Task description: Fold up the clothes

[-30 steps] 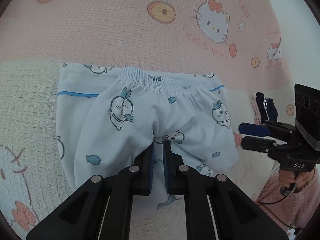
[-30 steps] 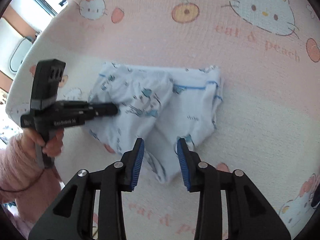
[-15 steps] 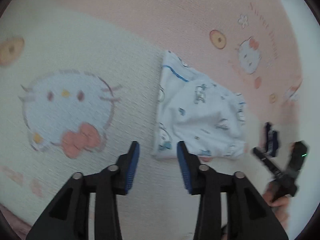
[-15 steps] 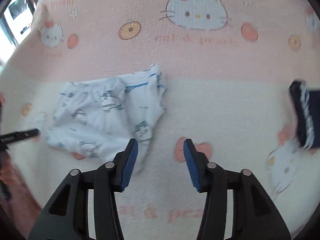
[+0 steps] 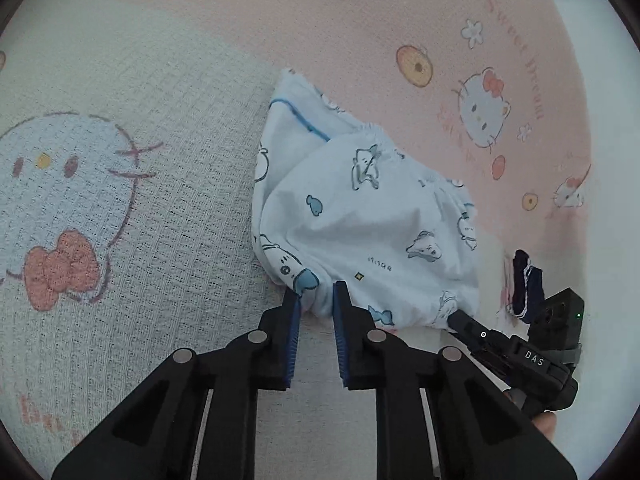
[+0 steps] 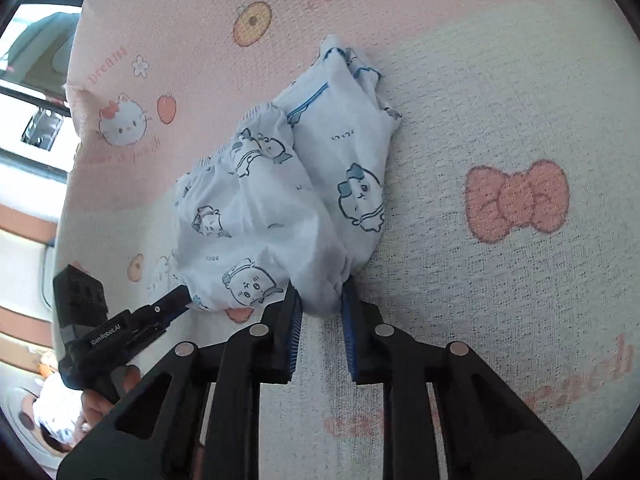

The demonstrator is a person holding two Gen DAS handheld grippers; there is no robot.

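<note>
Half a second ago both claws hung open; now the left claw [image 5: 316, 300] and right claw [image 6: 320, 298] each pinch the near edge of the blue-printed pants [image 5: 360, 216], bunched on the bed [image 5: 160, 200], readying another fold.

I was working in a home, on what looked like a bed. Under me lay a waffle-weave blanket [image 5: 168, 184] in pink and cream, printed with cartoon cats, bows, oranges and the words "Sweet Dream". Small children's pants [image 5: 372, 232] with cartoon animals and a dark little garment [image 5: 526, 282] lay on it. Past the blanket's edge I saw a bright window [image 6: 36, 92].
</note>
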